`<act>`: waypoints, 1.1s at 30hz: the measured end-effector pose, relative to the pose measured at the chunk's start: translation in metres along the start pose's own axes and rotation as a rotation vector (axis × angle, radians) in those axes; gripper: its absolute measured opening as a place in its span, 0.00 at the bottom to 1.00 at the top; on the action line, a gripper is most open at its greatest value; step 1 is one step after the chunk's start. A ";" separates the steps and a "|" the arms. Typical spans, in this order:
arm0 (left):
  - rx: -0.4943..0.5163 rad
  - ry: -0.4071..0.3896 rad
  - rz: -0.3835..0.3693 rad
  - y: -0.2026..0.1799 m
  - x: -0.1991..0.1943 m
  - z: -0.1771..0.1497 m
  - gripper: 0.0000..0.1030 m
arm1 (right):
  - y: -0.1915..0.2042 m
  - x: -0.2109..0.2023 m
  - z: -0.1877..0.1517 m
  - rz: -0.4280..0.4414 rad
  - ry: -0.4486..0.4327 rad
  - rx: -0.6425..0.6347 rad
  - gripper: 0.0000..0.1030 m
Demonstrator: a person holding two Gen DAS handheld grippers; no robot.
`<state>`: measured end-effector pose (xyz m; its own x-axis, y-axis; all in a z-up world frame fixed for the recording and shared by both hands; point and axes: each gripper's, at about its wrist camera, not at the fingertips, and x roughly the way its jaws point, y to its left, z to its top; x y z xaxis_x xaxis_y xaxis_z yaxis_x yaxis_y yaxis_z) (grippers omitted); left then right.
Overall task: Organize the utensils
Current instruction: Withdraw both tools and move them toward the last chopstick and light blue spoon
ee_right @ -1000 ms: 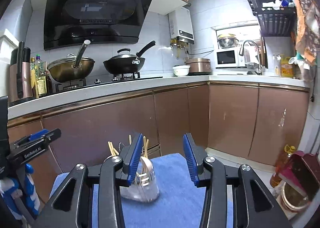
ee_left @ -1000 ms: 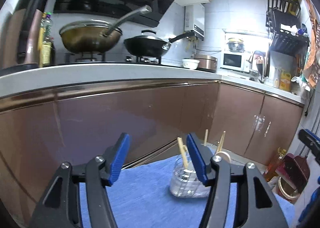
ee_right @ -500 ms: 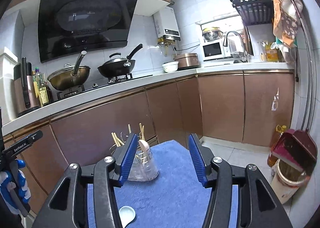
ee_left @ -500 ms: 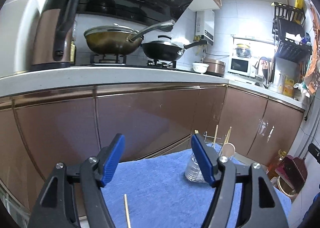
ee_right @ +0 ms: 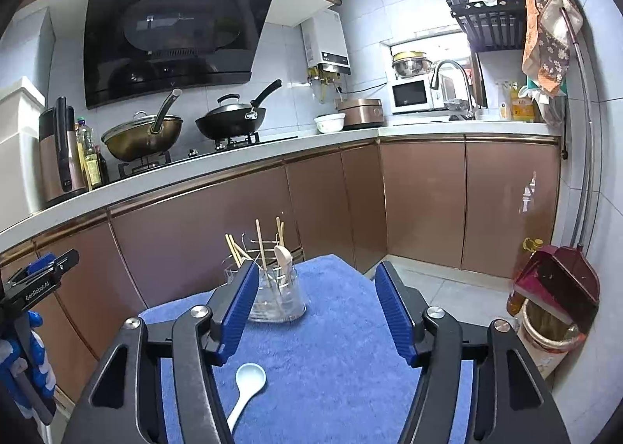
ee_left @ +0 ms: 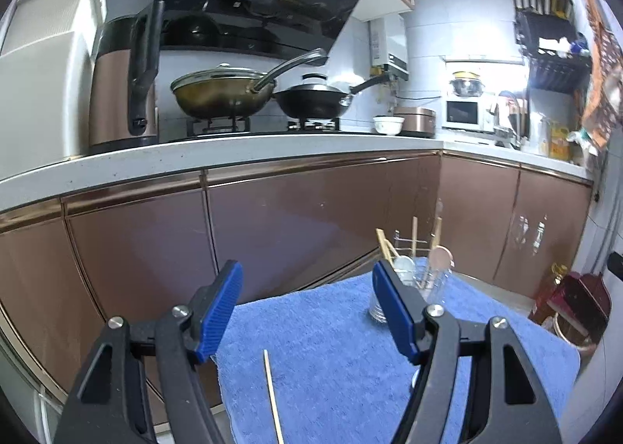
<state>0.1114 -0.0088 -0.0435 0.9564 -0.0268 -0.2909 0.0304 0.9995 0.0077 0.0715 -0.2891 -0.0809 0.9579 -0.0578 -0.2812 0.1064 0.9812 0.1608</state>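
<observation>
Kitchen w/ brown cabinets; blue towel (ee_right: 331, 358) covers the work surface. Left gripper (ee_left: 307, 311) and right gripper (ee_right: 313, 309) both spread wide, holding and touching nothing. One glass jar (ee_right: 286, 298) w/ a metal rack at 12 o'clock on the towel holds several chopsticks plus two spoons; one white spoon (ee_right: 245, 385) lies at 7 o'clock in right view, one loose chopstick (ee_left: 272, 393) at 6 o'clock in left view.

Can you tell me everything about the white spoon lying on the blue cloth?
The white spoon looks like smooth ceramic or plastic. It has a round, deep bowl facing up and a short handle running toward the camera. It lies flat on the blue cloth, in front of the glass jar. Nothing grips it: the right gripper hangs above with jaws open.
</observation>
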 end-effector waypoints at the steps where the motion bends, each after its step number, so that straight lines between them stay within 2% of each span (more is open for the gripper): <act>1: 0.006 -0.005 0.000 -0.003 -0.004 -0.001 0.66 | 0.001 -0.002 0.000 -0.002 -0.001 -0.001 0.61; 9: 0.021 -0.005 -0.053 -0.013 -0.016 -0.010 0.66 | -0.001 -0.019 -0.004 -0.029 -0.012 -0.007 0.69; 16: 0.077 -0.005 -0.049 -0.023 -0.015 -0.013 0.66 | -0.006 -0.014 -0.006 -0.060 -0.013 0.007 0.87; 22: 0.078 0.004 -0.032 -0.023 -0.007 -0.015 0.66 | -0.009 -0.008 -0.007 -0.088 -0.012 0.003 1.00; 26: 0.076 0.028 -0.024 -0.022 0.003 -0.017 0.69 | -0.010 -0.002 -0.009 -0.084 -0.022 0.005 1.00; 30: 0.068 0.081 -0.024 -0.019 0.022 -0.023 0.69 | -0.005 0.008 -0.014 -0.023 -0.023 0.001 1.00; 33: 0.061 0.136 -0.014 -0.016 0.041 -0.031 0.69 | 0.001 0.026 -0.021 0.027 0.039 -0.015 1.00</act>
<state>0.1408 -0.0253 -0.0847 0.9076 -0.0344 -0.4183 0.0654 0.9961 0.0599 0.0912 -0.2861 -0.1084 0.9491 -0.0241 -0.3139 0.0761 0.9850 0.1546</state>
